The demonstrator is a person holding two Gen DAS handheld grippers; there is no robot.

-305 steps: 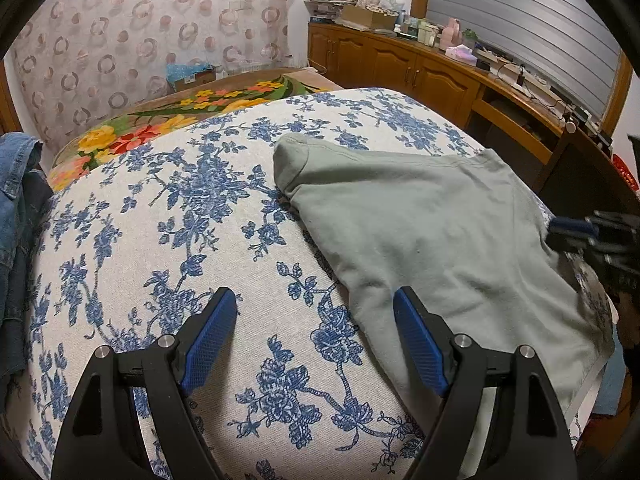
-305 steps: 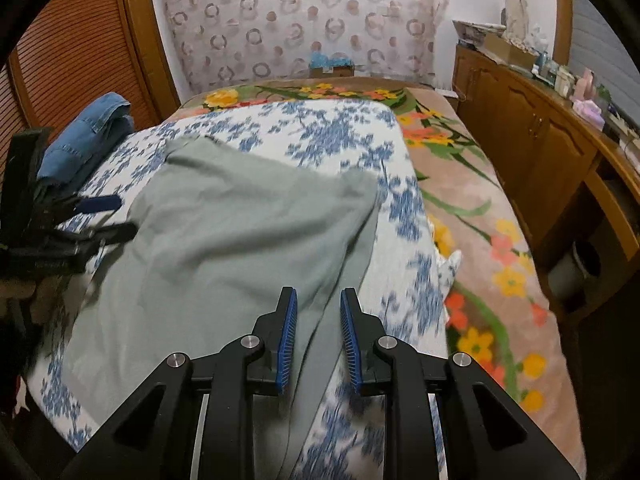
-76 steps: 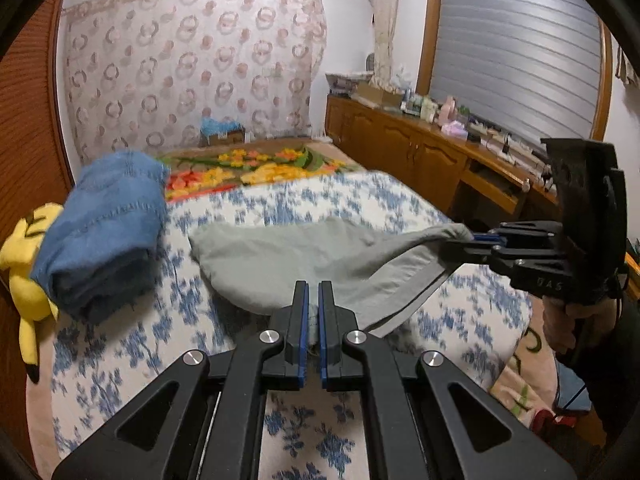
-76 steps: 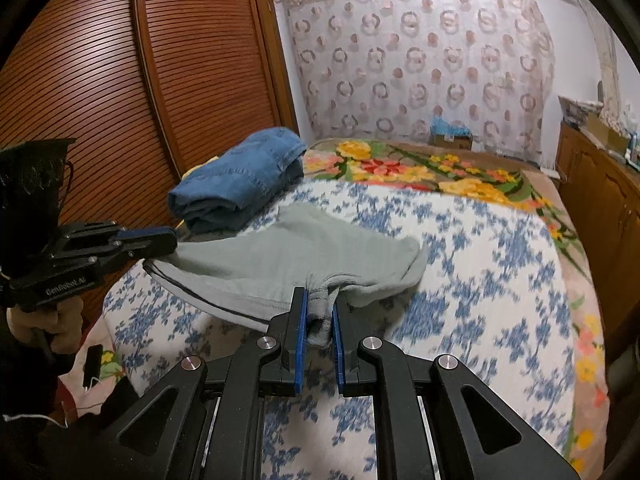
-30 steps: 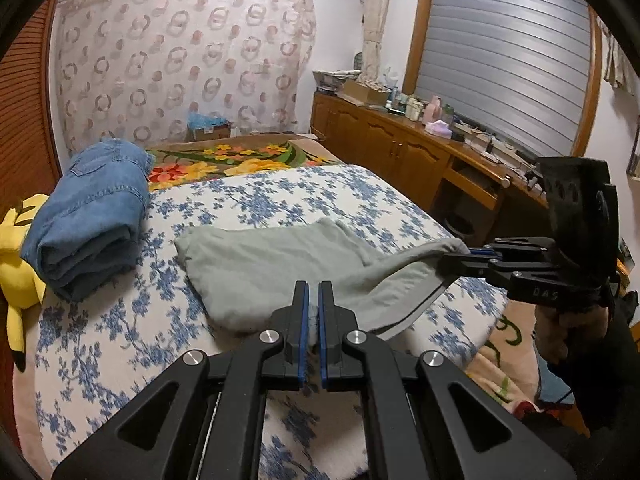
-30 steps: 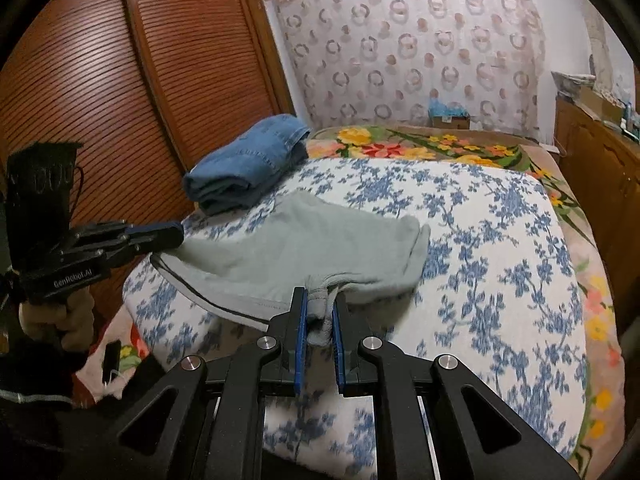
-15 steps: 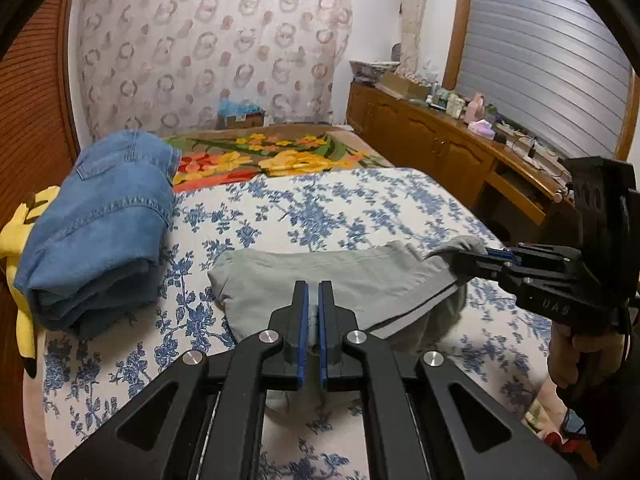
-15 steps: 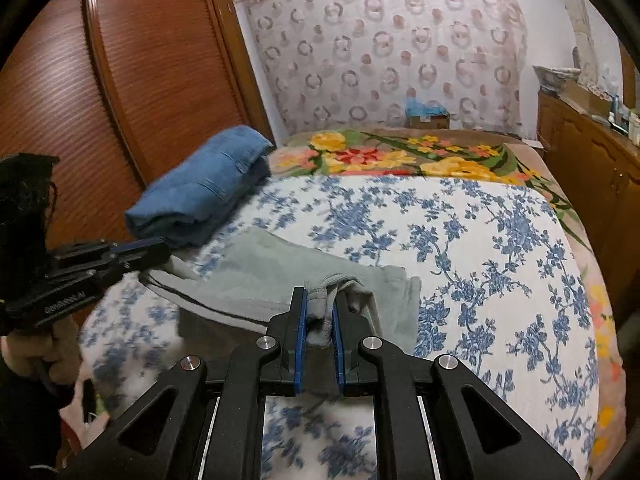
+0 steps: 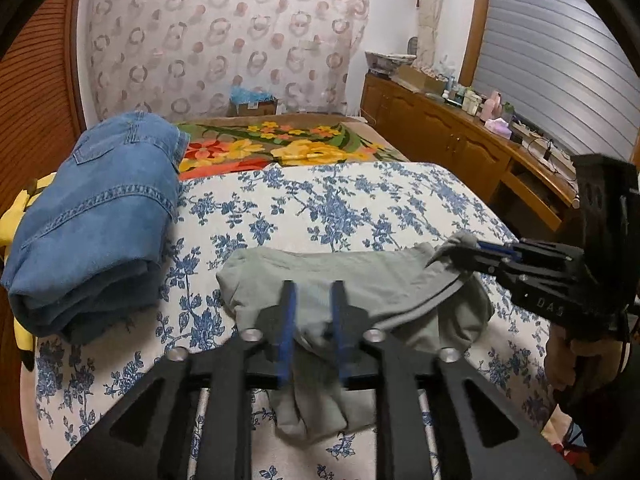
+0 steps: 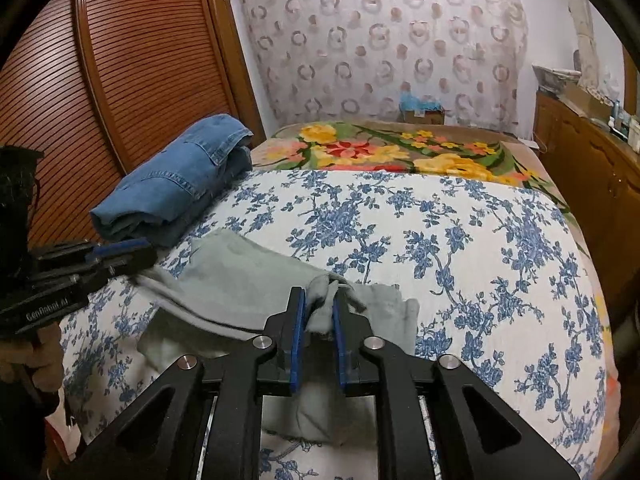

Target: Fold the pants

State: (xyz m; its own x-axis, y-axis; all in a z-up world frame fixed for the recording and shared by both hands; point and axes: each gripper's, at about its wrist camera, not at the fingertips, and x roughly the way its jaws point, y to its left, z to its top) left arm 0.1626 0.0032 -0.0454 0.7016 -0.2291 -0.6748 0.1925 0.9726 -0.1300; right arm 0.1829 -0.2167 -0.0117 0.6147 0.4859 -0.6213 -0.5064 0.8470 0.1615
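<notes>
The grey-green pants [image 9: 340, 276] [image 10: 240, 276] lie doubled over in a heap on the blue-flowered bedspread [image 10: 480, 260]. My left gripper [image 9: 313, 304] hovers just over their near edge. Its jaws are opening, and slack cloth sags between the blue pads [image 9: 288, 312] without being pressed. From the right wrist view the left gripper [image 10: 148, 256] sits at the cloth's left end. My right gripper [image 10: 318, 312] is starting to open but still pinches a bunched corner of the pants. In the left wrist view the right gripper [image 9: 476, 250] holds that corner slightly raised.
Folded blue jeans [image 9: 92, 216] [image 10: 172, 184] rest on the bed's left side, with a yellow plush toy [image 9: 16, 216] behind them. A flowered blanket [image 9: 280, 148] covers the far end. A wooden cabinet [image 9: 460, 148] lines the right wall and slatted wardrobe doors [image 10: 100, 80] the left.
Both grippers carried the held edge of the pants forward and down, so the cloth now lies doubled on the bed. The left jaws have parted.
</notes>
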